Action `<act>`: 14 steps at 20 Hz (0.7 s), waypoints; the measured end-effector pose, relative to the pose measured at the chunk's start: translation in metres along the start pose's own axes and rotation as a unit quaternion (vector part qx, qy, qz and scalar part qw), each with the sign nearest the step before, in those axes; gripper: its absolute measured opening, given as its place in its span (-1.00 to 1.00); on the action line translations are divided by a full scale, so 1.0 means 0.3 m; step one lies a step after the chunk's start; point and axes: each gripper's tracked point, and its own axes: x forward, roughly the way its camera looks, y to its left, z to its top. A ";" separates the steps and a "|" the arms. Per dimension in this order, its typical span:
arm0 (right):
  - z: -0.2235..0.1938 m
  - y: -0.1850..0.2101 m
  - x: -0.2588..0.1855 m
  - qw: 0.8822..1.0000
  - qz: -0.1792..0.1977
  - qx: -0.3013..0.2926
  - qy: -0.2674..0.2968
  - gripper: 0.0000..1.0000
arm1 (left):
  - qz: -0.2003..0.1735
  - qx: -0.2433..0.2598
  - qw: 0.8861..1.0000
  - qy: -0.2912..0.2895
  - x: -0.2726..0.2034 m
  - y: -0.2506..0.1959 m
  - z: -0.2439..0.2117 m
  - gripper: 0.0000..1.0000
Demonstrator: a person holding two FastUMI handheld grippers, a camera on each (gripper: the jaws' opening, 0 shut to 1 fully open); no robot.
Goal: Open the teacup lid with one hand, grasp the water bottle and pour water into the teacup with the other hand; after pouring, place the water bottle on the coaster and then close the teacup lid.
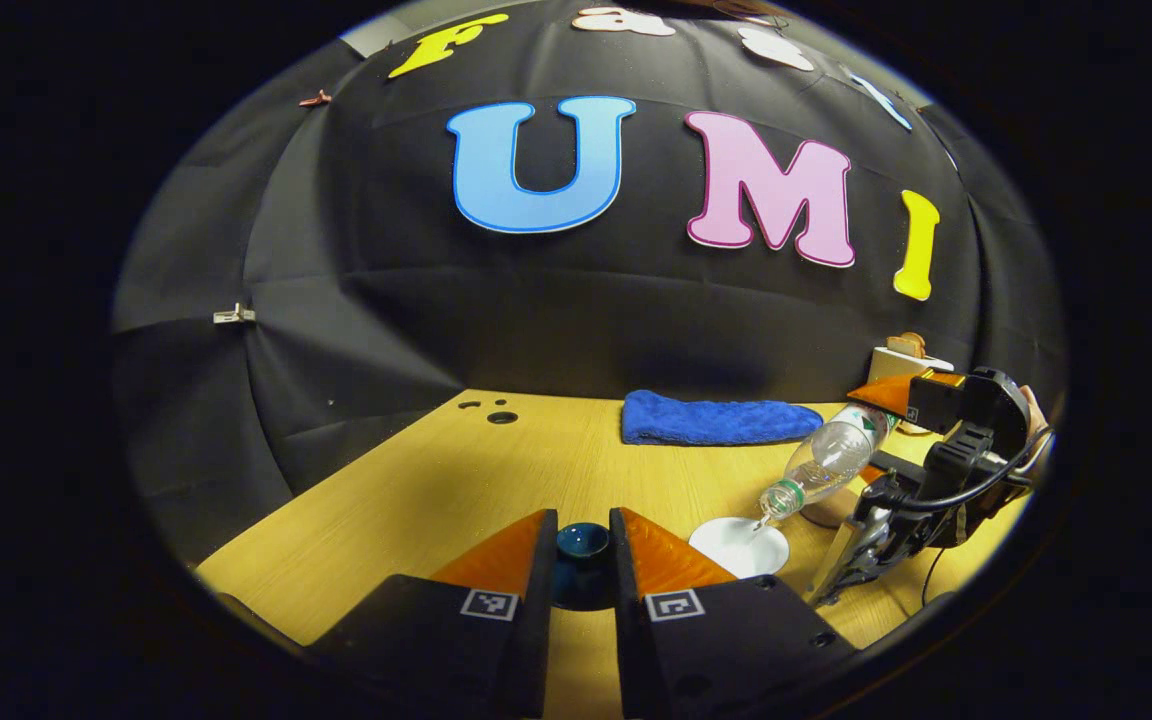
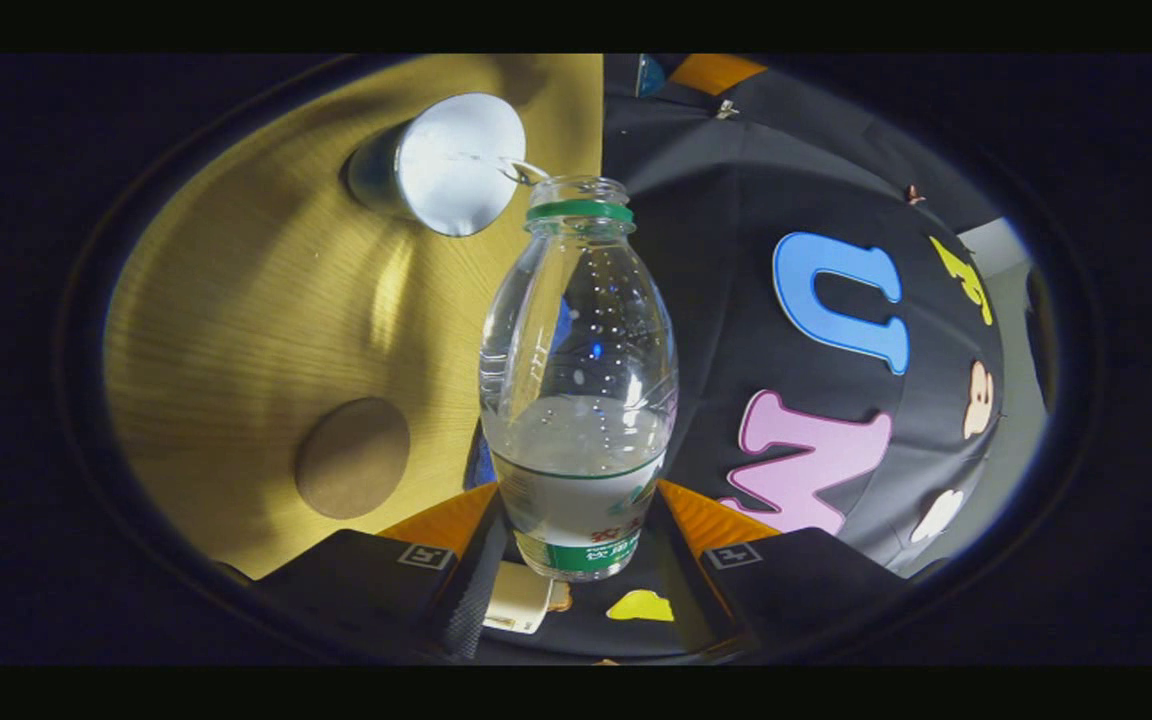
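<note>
Right up close in the left gripper view, the left gripper (image 1: 582, 560) has its fingers clamped on the dark blue teacup lid (image 1: 582, 548), held above the wooden bench (image 1: 406, 480). Off to the right, the right gripper (image 1: 891, 455) grips the water bottle (image 1: 826, 460), tilted neck-down toward the white teacup (image 1: 739, 546), with a thin stream of water running from the bottle mouth into the cup. Farther back lies a folded blue towel (image 1: 716, 420).

From the right gripper view, the fingers press on both sides of the bottle's labelled lower part, and it's roughly half full. Its green-ringed mouth sits just beside the cup's rim. That round brown coaster (image 2: 352, 457) rests on the bench, bare, apart from the cup.
</note>
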 end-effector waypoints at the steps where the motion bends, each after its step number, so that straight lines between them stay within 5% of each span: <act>1: 0.001 -0.002 0.000 1.000 -0.002 -0.004 -0.002 0.51 | 0.000 0.000 1.000 0.001 0.000 0.000 -0.005 -0.36; 9: -0.001 -0.007 -0.002 0.999 -0.026 -0.030 -0.018 0.51 | 0.005 -0.001 1.000 0.002 -0.003 0.002 -0.010 -0.29; 10: 0.003 -0.007 -0.004 0.999 -0.029 -0.033 -0.022 0.51 | 0.005 0.000 1.000 0.001 -0.002 0.002 -0.004 -0.44; 12: 0.014 -0.006 -0.007 0.998 -0.033 -0.041 -0.029 0.51 | 0.004 0.001 1.000 -0.001 0.000 0.000 -0.004 -0.29; 14: 0.011 -0.008 -0.010 0.998 -0.036 -0.049 -0.034 0.51 | 0.002 0.001 1.000 -0.001 0.000 -0.005 -0.001 -0.44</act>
